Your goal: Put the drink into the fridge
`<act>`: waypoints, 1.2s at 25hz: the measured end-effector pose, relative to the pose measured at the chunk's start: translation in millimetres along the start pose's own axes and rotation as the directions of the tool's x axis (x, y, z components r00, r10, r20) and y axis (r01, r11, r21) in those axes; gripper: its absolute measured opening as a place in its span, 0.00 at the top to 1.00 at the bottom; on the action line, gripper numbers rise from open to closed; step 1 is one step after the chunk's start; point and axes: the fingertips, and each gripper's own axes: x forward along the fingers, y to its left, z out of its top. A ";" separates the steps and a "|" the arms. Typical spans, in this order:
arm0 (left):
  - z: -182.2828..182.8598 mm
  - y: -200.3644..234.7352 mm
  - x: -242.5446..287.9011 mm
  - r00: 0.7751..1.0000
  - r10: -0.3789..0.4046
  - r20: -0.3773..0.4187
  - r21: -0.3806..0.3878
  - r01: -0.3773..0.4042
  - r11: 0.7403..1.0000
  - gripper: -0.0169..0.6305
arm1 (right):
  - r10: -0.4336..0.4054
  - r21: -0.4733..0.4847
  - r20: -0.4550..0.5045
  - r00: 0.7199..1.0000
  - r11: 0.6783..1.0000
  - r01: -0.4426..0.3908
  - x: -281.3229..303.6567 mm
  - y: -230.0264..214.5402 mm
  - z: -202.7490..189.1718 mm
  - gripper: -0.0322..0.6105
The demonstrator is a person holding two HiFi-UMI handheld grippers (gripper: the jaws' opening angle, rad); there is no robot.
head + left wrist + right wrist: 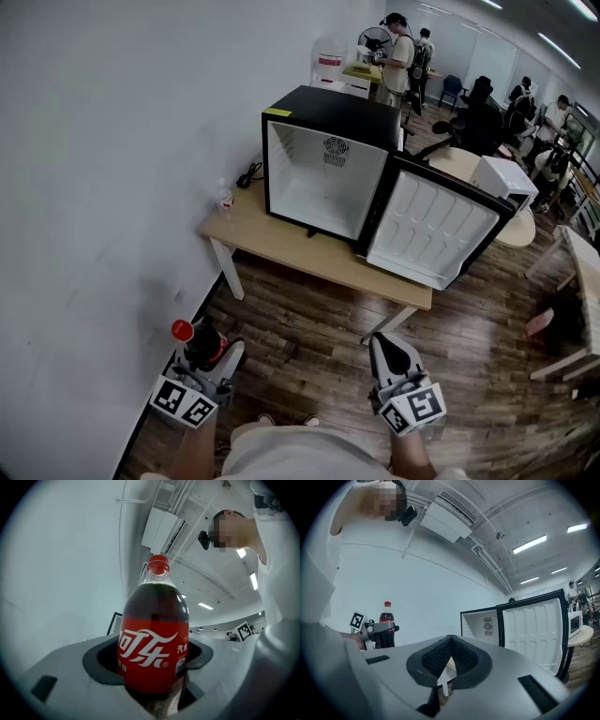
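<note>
Red-capped cola (154, 641) sits clamped in the left tool (208, 361), well short of the open fridge (323, 173) on the far tabletop (272, 246). The right tool (392, 358) has its jaws together, empty. The tall cola could clip the fridge's top edge going in and twist loose.

Fridge (323, 178) cavity at 12 o'clock open, unobstructed. Door (433, 228) swung to 1 o'clock. Wall (103, 141) close at 9 o'clock.
</note>
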 end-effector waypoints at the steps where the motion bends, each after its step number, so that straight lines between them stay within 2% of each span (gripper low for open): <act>1: 0.6 -0.5 -0.2 1.000 0.000 0.000 0.002 0.000 1.000 0.45 | 0.000 0.001 -0.001 1.000 1.000 0.000 0.1 -0.3 -0.1 0.95; 11: -5.6 -0.7 -6.8 1.000 0.004 -0.027 0.000 -0.004 1.000 0.45 | 0.010 0.011 -0.025 1.000 1.000 -0.010 2.6 5.6 -7.7 0.95; 16: -6.3 -2.3 -4.2 1.000 0.001 -0.026 -0.005 -0.001 1.000 0.45 | 0.043 0.067 0.006 0.999 0.997 -0.043 1.4 5.8 -6.6 0.95; 30: -8.8 -17.7 12.6 1.000 0.015 -0.016 0.015 -0.015 1.000 0.45 | 0.085 0.086 0.017 0.996 0.993 -0.086 -3.5 -18.4 -17.8 0.95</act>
